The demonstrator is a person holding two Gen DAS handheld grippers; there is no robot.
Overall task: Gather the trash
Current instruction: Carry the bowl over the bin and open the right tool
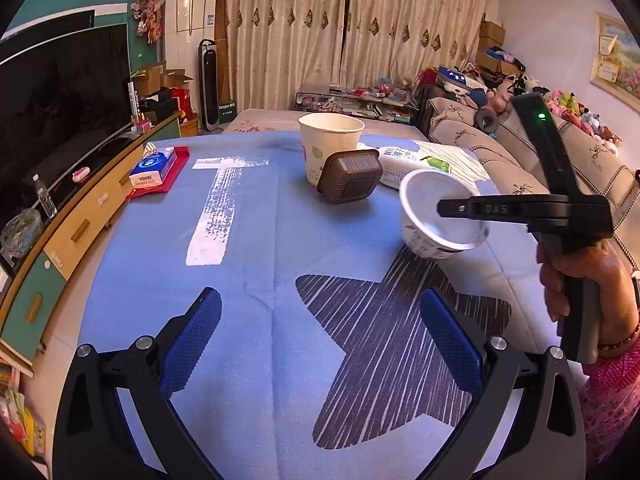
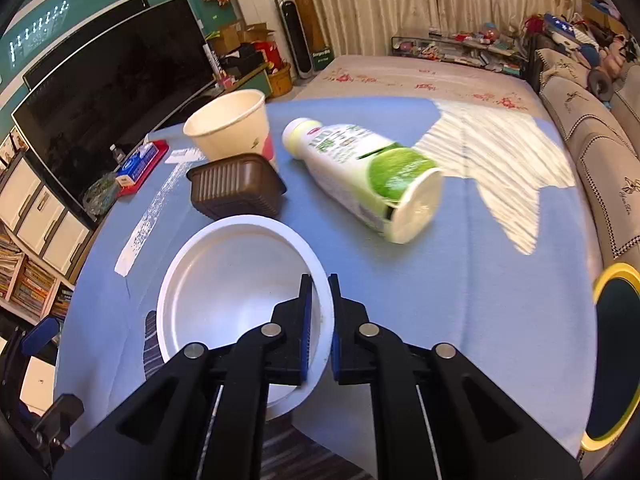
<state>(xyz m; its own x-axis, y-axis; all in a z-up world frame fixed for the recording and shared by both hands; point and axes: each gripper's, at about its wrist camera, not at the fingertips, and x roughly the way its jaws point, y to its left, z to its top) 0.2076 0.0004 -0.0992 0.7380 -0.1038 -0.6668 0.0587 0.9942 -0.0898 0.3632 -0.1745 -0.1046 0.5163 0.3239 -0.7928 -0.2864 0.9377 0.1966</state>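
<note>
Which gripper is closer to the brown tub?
Right. The right gripper, pinching the white cup's rim, sits just short of the brown tub. The left gripper hangs open farther back over the star print.
</note>
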